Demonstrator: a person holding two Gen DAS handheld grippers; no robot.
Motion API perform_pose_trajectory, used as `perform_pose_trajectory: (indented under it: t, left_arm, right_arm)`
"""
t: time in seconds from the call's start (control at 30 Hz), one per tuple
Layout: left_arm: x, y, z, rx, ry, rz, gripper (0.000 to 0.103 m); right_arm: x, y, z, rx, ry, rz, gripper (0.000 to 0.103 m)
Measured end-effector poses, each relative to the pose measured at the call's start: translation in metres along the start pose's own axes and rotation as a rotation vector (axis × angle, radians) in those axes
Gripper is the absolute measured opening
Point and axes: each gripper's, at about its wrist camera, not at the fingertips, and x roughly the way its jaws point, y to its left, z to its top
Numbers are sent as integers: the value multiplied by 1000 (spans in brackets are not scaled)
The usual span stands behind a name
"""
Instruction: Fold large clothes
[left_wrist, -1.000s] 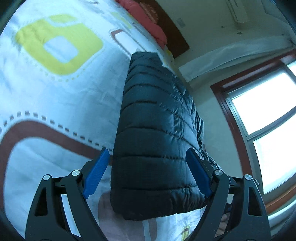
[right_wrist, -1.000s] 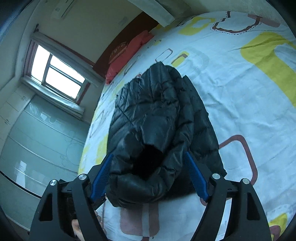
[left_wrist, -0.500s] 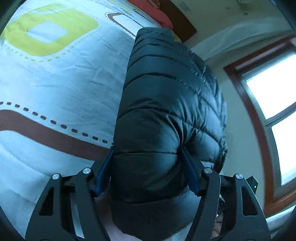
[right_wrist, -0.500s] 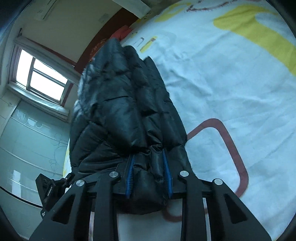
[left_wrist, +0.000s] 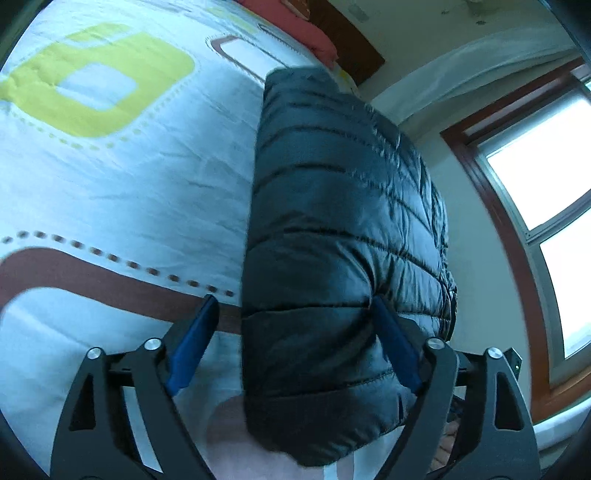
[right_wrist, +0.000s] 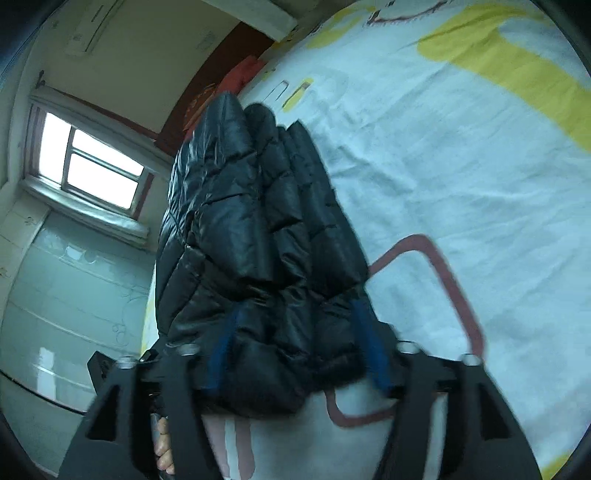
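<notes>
A patterned bedsheet (left_wrist: 122, 192) is filling most of both views, and on it the black puffer jacket (left_wrist: 332, 236) is lying folded into a long, thick bundle that runs away from the cameras toward a red pillow (left_wrist: 314, 35) at the headboard. The left gripper (left_wrist: 295, 339) is standing wide open — its jaws have just been opening, and the near end of the bundle sits between them, the right pad against the fabric and the left pad clear of it. The right gripper (right_wrist: 295, 343) has also just been opening; the jacket's puffy near end (right_wrist: 266, 373) is bulging between its blue pads, and whether they are still pressing I cannot tell. The likely trouble is springy down — released, the fold could puff up and slump open sideways.
</notes>
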Motion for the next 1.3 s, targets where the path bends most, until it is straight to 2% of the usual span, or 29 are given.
perform_pose_trajectory:
  t: [0.2, 0.4, 0.5, 0.6, 0.73, 0.8, 0.87, 1.0, 1.1, 1.2, 1.3]
  left_arm:
    - [-14, 20, 34, -102, -67, -26, 86]
    - [6, 9, 74, -171, -67, -90, 87]
    - [28, 3, 93, -224, -52, -108, 87]
    - [48, -3, 109, -226, -53, -98, 87]
    - [76, -8, 122, -220, -26, -67, 87]
    - [87, -8, 123, -232, -12, -61, 91]
    - [94, -9, 122, -235, -4, -63, 92]
    - [106, -7, 120, -225, 1, -64, 95]
    - [116, -3, 119, -241, 25, -86, 97]
    - [119, -10, 119, -207, 29, -67, 96]
    - [121, -13, 119, -188, 24, -57, 90]
  right_arm:
    - [-24, 42, 28, -47, -79, -17, 70]
    - [16, 79, 80, -65, -130, -15, 74]
    - [43, 77, 100, -41, -123, -42, 74]
    - [73, 71, 118, -19, -93, -57, 74]
    - [93, 60, 134, -39, -76, -85, 74]
    - [99, 54, 136, -68, -69, -124, 81]
    - [107, 40, 136, -52, -52, -93, 84]
    - [127, 13, 131, 46, 26, 58, 85]
    - [128, 10, 128, 18, 37, 88, 83]
    - [127, 7, 124, -2, 36, 114, 76]
    - [123, 0, 117, 1, 34, 158, 62]
